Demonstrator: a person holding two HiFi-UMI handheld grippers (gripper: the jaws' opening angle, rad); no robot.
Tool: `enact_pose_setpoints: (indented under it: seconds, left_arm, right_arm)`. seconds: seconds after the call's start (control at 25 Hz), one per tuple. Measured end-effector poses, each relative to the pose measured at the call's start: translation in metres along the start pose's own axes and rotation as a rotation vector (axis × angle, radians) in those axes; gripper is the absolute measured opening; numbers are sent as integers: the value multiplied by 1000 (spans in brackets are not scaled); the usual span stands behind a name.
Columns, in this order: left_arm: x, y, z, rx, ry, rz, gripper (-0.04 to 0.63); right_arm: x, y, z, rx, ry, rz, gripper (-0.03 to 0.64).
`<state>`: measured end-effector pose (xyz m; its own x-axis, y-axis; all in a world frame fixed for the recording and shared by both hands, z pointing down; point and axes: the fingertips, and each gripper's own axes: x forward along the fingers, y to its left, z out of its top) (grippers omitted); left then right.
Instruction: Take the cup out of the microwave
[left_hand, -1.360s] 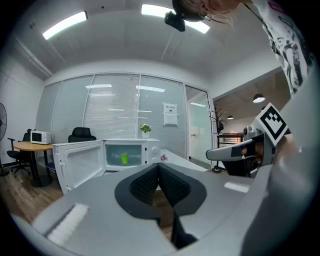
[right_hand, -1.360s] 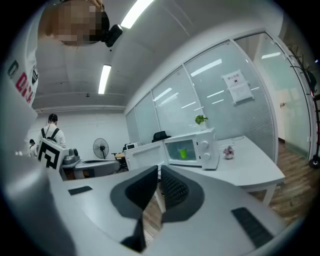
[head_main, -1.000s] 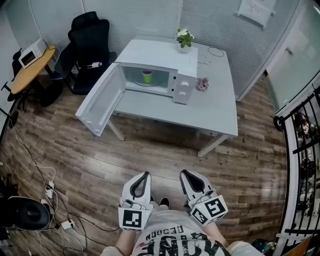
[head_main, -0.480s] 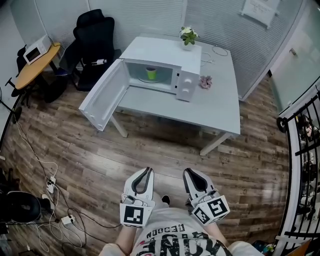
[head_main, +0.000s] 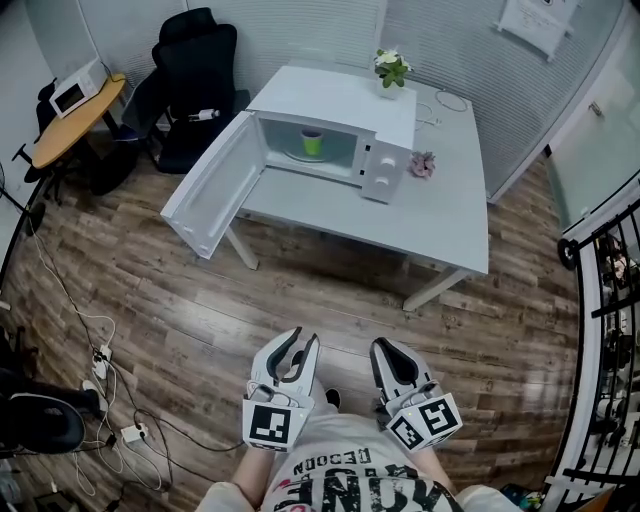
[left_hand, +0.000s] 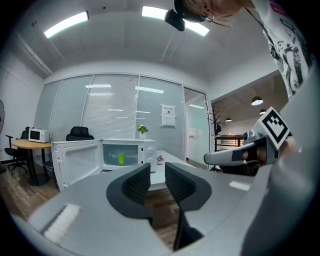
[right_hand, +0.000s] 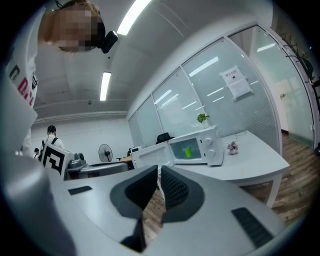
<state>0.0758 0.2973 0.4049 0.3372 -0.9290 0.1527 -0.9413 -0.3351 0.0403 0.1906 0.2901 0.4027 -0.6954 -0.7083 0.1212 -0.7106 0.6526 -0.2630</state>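
A green cup (head_main: 312, 143) stands upright on the turntable inside a white microwave (head_main: 345, 106), whose door (head_main: 214, 190) hangs wide open to the left. The microwave sits on a pale grey table (head_main: 440, 212), well ahead of me across the wood floor. Both grippers are held close to my body, far from the cup. My left gripper (head_main: 301, 340) has just been opening its jaws; they stand apart with nothing between them. Beside it, my right gripper (head_main: 385, 348) is shut and empty. The cup (left_hand: 121, 159) also shows past the left gripper (left_hand: 157, 171), and the cup (right_hand: 187, 152) past the right gripper (right_hand: 159, 173).
A potted plant (head_main: 392, 68) stands behind the microwave and a small pink flower (head_main: 422, 164) to its right. A black office chair (head_main: 205, 62) and a round wooden table (head_main: 70, 130) are at the left. Cables (head_main: 110, 400) lie on the floor; a black railing (head_main: 600, 330) runs along the right.
The left gripper's jaws have gone from shut to open. Both grippers stay in place near my body. The head view has shifted a little, so the microwave sits slightly lower and further right.
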Motion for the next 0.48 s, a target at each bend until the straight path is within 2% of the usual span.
enact_pose_setpoints:
  seconds: [0.48]
  left_arm:
    - [50, 91, 20, -18, -12, -10, 75]
  right_arm:
    - [98, -1, 19, -16, 14, -22, 31]
